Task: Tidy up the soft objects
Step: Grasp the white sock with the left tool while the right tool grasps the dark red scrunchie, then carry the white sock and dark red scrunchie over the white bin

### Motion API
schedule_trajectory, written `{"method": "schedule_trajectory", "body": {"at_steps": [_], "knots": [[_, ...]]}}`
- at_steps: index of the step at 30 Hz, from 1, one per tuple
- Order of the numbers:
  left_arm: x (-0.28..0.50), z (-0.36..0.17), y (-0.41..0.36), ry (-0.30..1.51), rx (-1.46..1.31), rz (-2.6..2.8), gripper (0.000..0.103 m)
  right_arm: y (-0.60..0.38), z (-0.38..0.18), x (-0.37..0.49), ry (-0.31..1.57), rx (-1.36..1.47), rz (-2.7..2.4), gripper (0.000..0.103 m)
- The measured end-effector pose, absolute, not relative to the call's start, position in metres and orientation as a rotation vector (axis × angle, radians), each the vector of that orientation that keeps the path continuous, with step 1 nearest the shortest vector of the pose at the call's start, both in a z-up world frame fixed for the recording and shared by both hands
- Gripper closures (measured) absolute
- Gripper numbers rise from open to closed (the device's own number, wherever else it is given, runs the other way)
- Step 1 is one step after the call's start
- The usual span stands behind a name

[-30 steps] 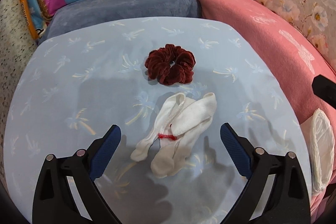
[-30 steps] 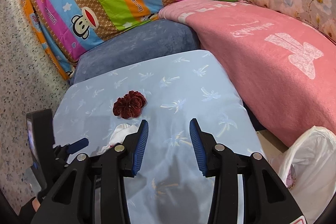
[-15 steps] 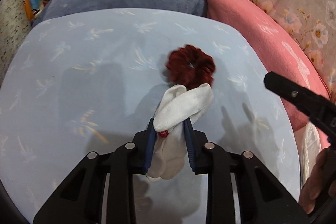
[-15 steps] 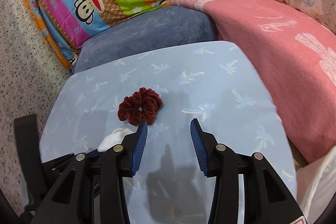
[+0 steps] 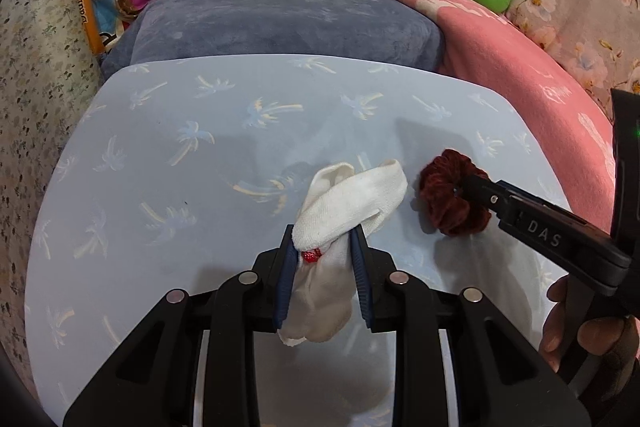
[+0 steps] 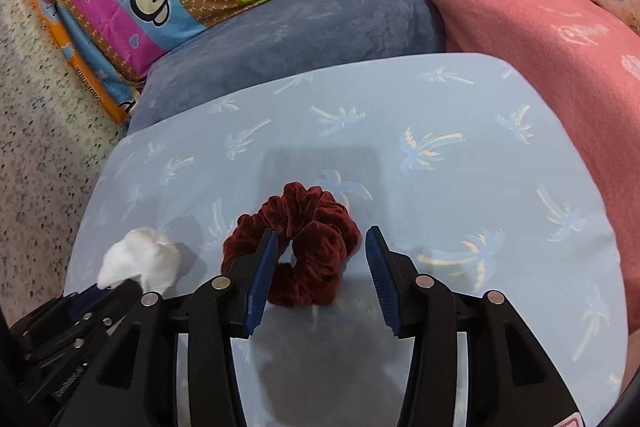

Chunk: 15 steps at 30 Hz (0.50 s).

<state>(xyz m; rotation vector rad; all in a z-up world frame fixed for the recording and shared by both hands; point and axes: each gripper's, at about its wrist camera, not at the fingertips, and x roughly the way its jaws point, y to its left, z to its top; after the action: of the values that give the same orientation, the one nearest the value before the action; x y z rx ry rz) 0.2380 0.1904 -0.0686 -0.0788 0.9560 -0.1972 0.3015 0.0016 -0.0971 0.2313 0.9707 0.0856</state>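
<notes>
Left gripper (image 5: pixel 322 255) clamped on white socks (image 5: pixel 352 199), toes protruding beyond pads. Right gripper (image 6: pixel 322 267) jaws apart, just widening, straddling maroon scrunchie (image 6: pixel 296 247); left pad over its ring, right pad clear.

Left gripper (image 5: pixel 323 251) clamped on white socks (image 5: pixel 352 199); its fingers (image 5: pixel 286 279) press both sides of the bundle, toes sticking out forward. Red thread (image 5: pixel 311 255) at the pinch point. Scrunchie (image 5: pixel 454 193) lies just right of the socks on the blue surface (image 5: pixel 160 155); right gripper (image 5: pixel 472 187) tip rests on it.
</notes>
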Motion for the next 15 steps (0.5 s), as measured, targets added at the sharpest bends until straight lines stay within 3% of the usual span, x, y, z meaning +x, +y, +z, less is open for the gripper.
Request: {"method": "schedule_trajectory", "body": {"at_steps": [4, 6, 7, 8, 15], "knots": [[0.241, -0.067, 0.189, 0.942, -0.057, -0.198, 0.077, 0.005, -0.104, 0.306, 0.986, 0.225, 0.095, 0.056], [0.240, -0.065, 0.188, 0.935, -0.049, -0.196, 0.077, 0.004, -0.108, 0.308, 1.000, 0.222, 0.105, 0.065], [0.241, -0.064, 0.189, 0.932, -0.049, -0.198, 0.077, 0.003, -0.108, 0.309, 1.007, 0.224, 0.111, 0.077], [0.240, -0.063, 0.189, 0.930, -0.049, -0.197, 0.077, 0.001, -0.108, 0.309, 1.009, 0.226, 0.114, 0.081], [0.225, -0.050, 0.180, 0.910, -0.062, -0.213, 0.077, -0.004, -0.094, 0.277, 0.955, 0.246, 0.132, 0.086]]}}
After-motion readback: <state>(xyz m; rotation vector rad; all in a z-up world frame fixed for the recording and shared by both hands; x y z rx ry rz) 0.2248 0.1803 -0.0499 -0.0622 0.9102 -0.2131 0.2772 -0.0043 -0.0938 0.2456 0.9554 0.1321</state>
